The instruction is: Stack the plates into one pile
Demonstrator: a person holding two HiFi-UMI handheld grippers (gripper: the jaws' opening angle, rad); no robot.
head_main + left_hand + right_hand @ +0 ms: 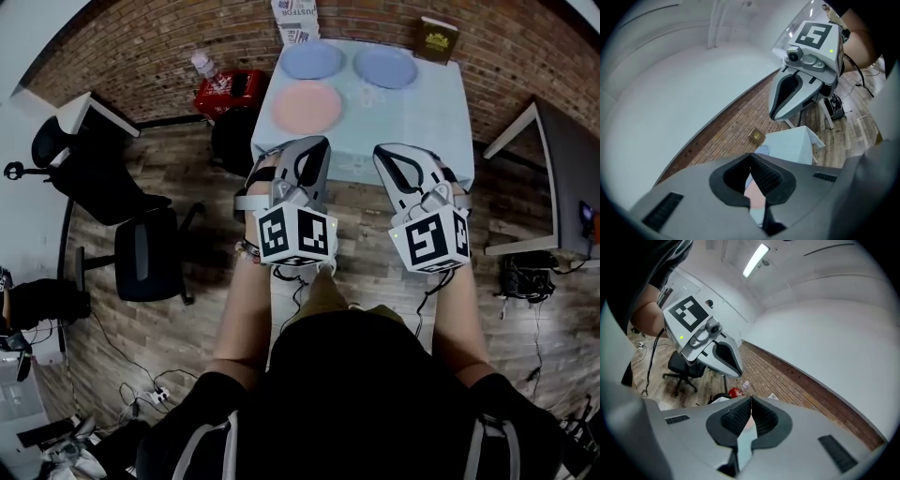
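pink plate lay on the table just ahead of the left gripper, nearer it than the right gripper, both with jaws pressed together on nothing.

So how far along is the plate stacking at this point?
Done: nothing; the pink plate, the left blue plate and the right blue plate lie apart on the table. In hand: nothing; the left claw and the right claw are shut and empty, short of the table. Left: all the stacking.
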